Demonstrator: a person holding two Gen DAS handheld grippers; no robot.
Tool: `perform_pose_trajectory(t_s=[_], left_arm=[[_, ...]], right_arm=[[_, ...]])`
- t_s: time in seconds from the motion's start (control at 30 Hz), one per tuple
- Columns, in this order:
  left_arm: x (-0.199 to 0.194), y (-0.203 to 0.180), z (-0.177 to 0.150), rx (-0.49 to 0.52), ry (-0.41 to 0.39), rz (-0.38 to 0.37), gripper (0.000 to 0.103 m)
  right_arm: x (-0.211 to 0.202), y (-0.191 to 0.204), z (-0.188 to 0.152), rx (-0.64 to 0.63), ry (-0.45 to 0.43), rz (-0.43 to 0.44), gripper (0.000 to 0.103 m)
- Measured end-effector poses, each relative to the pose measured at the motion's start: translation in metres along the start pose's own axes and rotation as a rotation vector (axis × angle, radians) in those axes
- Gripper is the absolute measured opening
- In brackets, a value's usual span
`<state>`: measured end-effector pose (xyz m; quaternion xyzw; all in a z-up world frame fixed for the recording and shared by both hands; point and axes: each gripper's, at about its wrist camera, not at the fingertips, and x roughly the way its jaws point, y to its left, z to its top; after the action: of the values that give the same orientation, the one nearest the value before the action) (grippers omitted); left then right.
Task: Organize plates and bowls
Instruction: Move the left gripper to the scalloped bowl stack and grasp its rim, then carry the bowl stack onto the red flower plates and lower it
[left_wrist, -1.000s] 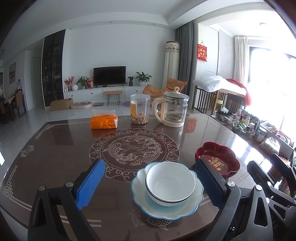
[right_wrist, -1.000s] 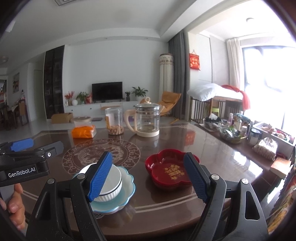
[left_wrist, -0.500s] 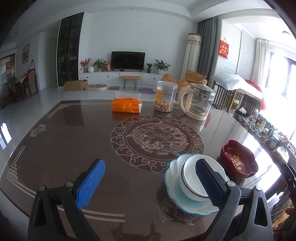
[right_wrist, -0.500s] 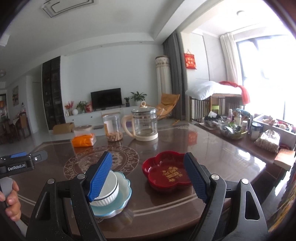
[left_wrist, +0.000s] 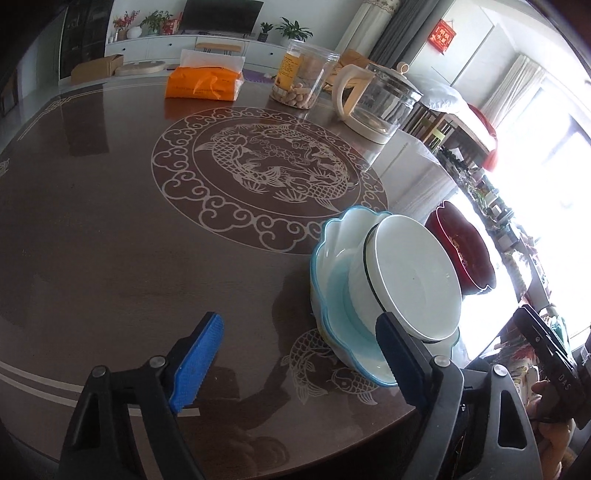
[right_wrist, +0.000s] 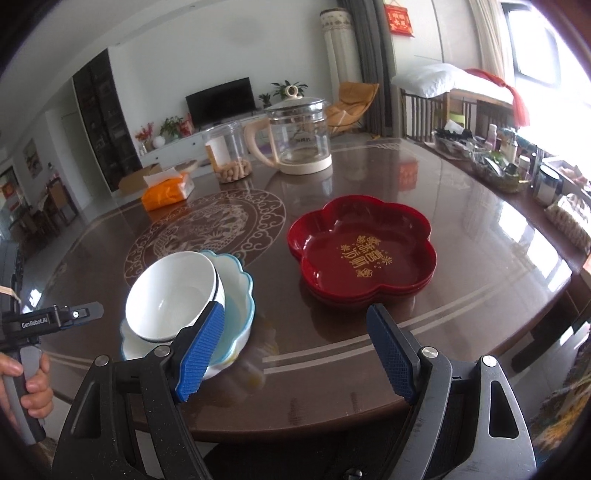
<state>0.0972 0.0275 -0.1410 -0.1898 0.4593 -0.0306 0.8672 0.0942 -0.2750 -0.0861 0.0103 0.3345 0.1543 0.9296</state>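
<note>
A white bowl (left_wrist: 413, 277) sits tilted inside a white scalloped plate with a blue rim (left_wrist: 332, 266) near the table's front edge. Beyond them lies a stack of red flower-shaped plates (left_wrist: 465, 251). My left gripper (left_wrist: 299, 356) hovers low over the table with its jaws closing. Its right finger overlaps the scalloped plate's near rim, and the pads press on nothing. My right gripper (right_wrist: 295, 352) stands open above the front edge, between the bowl (right_wrist: 170, 295) with its plate (right_wrist: 236, 295) on the left and the red plates (right_wrist: 360, 251) ahead.
At the table's far side stand an orange tissue pack (left_wrist: 203, 83), a clear snack jar (left_wrist: 303, 77) and a glass kettle (left_wrist: 380, 103). Bottles and baskets (right_wrist: 509, 162) crowd the right rim. A hand (right_wrist: 29, 384) grips the left gripper's handle.
Both grippers have tipped downward and come closer to the table. The left one shifted left, so the bowl went from between its fingers to its right finger. Its jaws narrowed slightly.
</note>
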Motion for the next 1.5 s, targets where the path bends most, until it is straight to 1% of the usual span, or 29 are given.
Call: perform_pose_trajectory(t_s=[0.1,0.2,0.3,0.33,0.37,0.43,0.5,0.57,0.6,0.63,0.67,0.7,0.73,0.77,0.8,0.83,0.97,1.07,1.2,1.3,1.43,1.5], left_arm=[[0.000,-0.007,-0.003,0.028,-0.005,0.030,0.084],[0.002,-0.012,-0.004,0.052,-0.004,0.069,0.084],[0.008,-0.015,-0.004,0.065,0.013,0.079,0.076],[0.011,-0.015,-0.004,0.068,0.020,0.081,0.073],[0.014,-0.015,-0.004,0.070,0.024,0.083,0.071],[0.020,-0.016,-0.004,0.071,0.037,0.084,0.061],[0.025,-0.016,-0.004,0.070,0.048,0.070,0.054],[0.029,-0.017,-0.005,0.070,0.052,0.059,0.051],[0.031,-0.018,-0.004,0.074,0.053,0.056,0.048],[0.033,-0.019,-0.004,0.078,0.054,0.051,0.043],[0.035,-0.021,-0.003,0.082,0.056,0.046,0.041],[0.038,-0.022,-0.002,0.086,0.057,0.039,0.035],[0.040,-0.024,-0.002,0.089,0.057,0.030,0.028],[0.043,-0.026,-0.001,0.090,0.056,0.021,0.024],[0.044,-0.027,0.000,0.088,0.053,0.026,0.021],[0.046,-0.027,0.001,0.080,0.048,0.033,0.020],[0.047,-0.020,0.002,0.022,0.030,0.011,0.018],[0.047,-0.022,0.001,0.014,0.025,0.028,0.016],[0.047,-0.021,0.004,-0.019,0.039,0.033,0.016],[0.045,-0.024,0.006,-0.014,0.038,0.048,0.016],[0.041,-0.027,0.012,-0.008,0.031,0.045,0.016],[0.038,-0.030,0.014,0.006,0.018,0.049,0.016]], right_arm=[[0.009,0.008,0.001,-0.050,0.036,0.019,0.081],[0.020,0.010,0.006,-0.058,0.075,0.039,0.081],[0.038,0.011,0.010,-0.052,0.140,0.071,0.079],[0.045,0.012,0.011,-0.051,0.168,0.088,0.071],[0.053,0.013,0.011,-0.055,0.198,0.104,0.056],[0.069,0.013,0.010,-0.055,0.255,0.130,0.038],[0.078,0.012,0.008,-0.039,0.284,0.150,0.037],[0.085,0.013,0.008,-0.048,0.300,0.150,0.035],[0.088,0.013,0.008,-0.051,0.304,0.149,0.034],[0.091,0.014,0.009,-0.053,0.311,0.149,0.031],[0.095,0.016,0.011,-0.053,0.317,0.154,0.027],[0.098,0.016,0.011,-0.052,0.322,0.159,0.025],[0.101,0.018,0.012,-0.056,0.327,0.162,0.021],[0.104,0.020,0.013,-0.062,0.332,0.163,0.017],[0.106,0.021,0.014,-0.066,0.335,0.165,0.015],[0.110,0.023,0.014,-0.067,0.341,0.168,0.013],[0.118,0.017,0.014,-0.021,0.361,0.196,0.012],[0.119,0.018,0.015,-0.011,0.369,0.198,0.012],[0.121,0.013,0.017,0.038,0.390,0.227,0.012],[0.118,0.014,0.015,0.041,0.392,0.233,0.012],[0.112,0.012,0.020,0.072,0.390,0.249,0.013],[0.108,0.014,0.023,0.053,0.371,0.242,0.013]])
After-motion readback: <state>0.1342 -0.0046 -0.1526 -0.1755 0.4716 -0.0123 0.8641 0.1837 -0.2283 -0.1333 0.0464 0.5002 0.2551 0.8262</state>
